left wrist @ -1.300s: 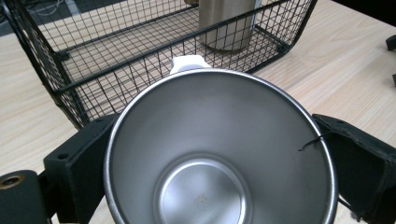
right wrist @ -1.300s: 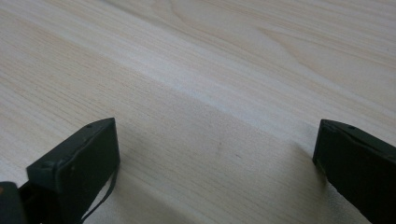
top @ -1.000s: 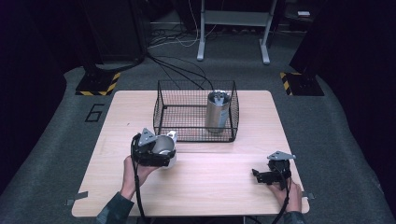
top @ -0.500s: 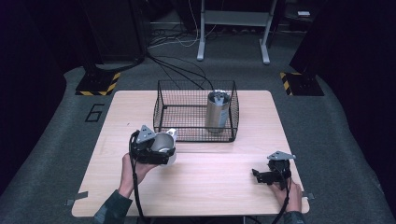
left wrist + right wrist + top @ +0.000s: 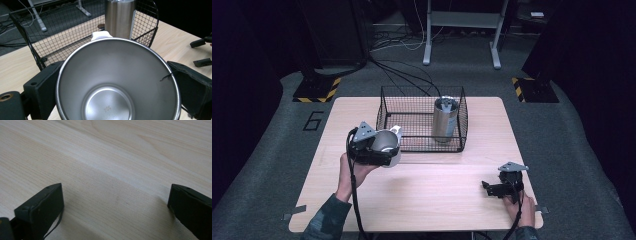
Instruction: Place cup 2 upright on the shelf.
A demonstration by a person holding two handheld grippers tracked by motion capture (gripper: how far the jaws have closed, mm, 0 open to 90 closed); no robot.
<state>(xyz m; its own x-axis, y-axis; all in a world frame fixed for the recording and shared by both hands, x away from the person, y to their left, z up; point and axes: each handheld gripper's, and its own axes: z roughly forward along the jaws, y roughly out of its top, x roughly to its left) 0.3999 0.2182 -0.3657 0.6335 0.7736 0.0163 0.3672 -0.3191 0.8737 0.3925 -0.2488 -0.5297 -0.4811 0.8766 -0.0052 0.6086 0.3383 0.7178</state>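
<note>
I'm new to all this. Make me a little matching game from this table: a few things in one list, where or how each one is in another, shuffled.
Things:
1. steel cup
2. tall steel tumbler
3. right gripper
4. wire basket

Places or states:
A. standing inside the basket
B. open, low over bare wood
C. clamped in the left gripper
D. at the table's far middle

Pairs: 1-C, 2-A, 3-B, 4-D

Basket wall, tumbler inside block ahead.

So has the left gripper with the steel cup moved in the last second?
Yes, slightly: the left gripper, shut on the steel cup, has edged toward the wire basket, its near-left corner.
</note>
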